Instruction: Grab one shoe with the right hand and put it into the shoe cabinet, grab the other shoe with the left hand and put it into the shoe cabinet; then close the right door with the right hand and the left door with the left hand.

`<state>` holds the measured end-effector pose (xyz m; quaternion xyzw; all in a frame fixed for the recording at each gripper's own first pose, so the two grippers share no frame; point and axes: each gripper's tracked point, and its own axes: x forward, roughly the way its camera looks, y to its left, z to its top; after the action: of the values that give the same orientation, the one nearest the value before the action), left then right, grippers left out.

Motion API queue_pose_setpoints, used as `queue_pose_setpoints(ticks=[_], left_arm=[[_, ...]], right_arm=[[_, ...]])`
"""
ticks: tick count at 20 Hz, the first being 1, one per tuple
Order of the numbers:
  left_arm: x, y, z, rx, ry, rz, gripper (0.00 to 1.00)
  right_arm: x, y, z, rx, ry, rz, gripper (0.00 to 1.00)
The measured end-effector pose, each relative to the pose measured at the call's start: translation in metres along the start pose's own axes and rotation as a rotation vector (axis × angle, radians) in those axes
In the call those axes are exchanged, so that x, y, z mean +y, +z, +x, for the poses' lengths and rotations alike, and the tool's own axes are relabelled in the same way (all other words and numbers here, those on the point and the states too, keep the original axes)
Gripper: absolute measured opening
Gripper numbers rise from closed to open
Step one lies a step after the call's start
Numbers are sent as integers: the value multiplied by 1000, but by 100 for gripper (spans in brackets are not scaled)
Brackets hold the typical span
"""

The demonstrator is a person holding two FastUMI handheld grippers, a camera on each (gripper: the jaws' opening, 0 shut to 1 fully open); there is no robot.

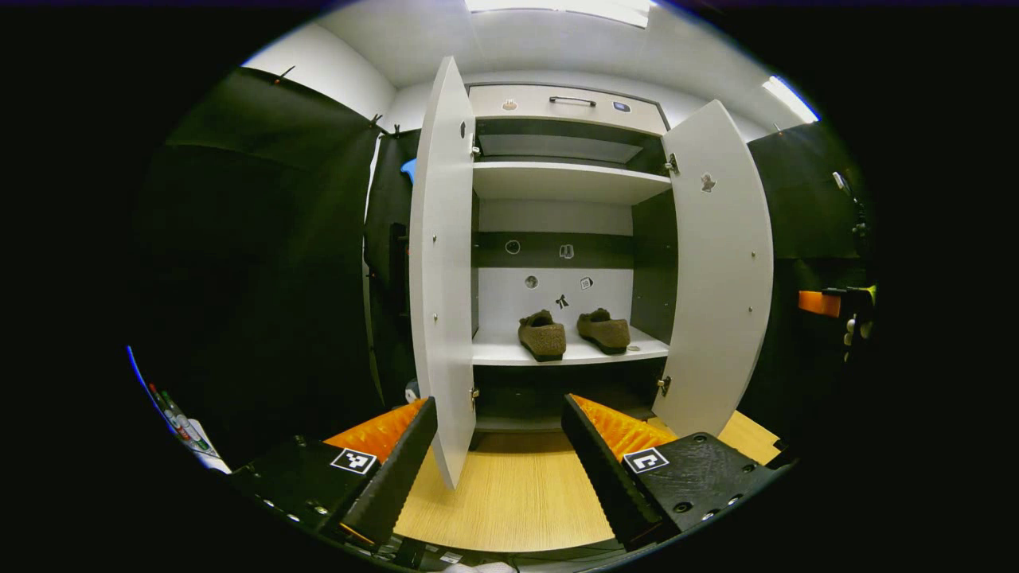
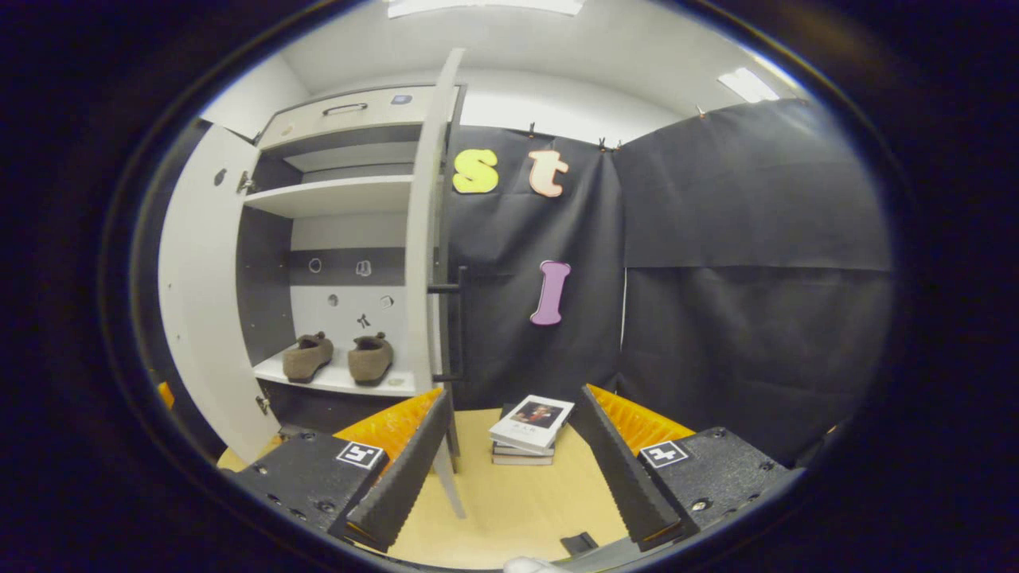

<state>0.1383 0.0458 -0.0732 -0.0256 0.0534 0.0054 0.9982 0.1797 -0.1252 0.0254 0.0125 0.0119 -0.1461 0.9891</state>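
Two shoes (image 1: 571, 333) already on the cabinet shelf (image 1: 509, 352) — both doors (image 1: 443, 263) open, unclosed; left tool (image 1: 500, 454) and right tool (image 2: 513, 461) spread apart, empty.

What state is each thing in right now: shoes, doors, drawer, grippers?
Left shoe: on cabinet shelf, upright.
Right shoe: on shelf, beside it.
Left door: open.
Right door: open.
Top drawer: closed.
Left gripper: open, empty.
Right gripper: open, empty.
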Motion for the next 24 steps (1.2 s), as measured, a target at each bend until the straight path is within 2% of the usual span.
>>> queue_pose_setpoints(ticks=[4,9,12,13,14,15,16,20,24], left_arm=[[-9,-1,-2,7,66,-21,96],[-18,-5,-4,20,127,-24,96],[-18,-5,-6,22,161,-25,96],[-18,-6,-5,25,169,-29,97],[-20,-6,-6,27,170,-33,96],[-21,-7,-5,30,168,-35,96],[-22,-7,-4,33,166,-34,96],[-19,0,-6,25,154,-20,96],[-6,0,-11,29,154,-10,96]], right_arm=[[-14,18,48,0,35,-1,100],[8,30,90,10,140,-1,100],[14,31,94,6,185,-16,98],[16,27,94,20,198,-2,94],[21,27,94,34,212,7,98],[23,27,93,37,217,5,90],[23,28,93,38,213,-5,96],[36,26,86,32,213,0,96],[76,24,74,34,267,-6,96]])
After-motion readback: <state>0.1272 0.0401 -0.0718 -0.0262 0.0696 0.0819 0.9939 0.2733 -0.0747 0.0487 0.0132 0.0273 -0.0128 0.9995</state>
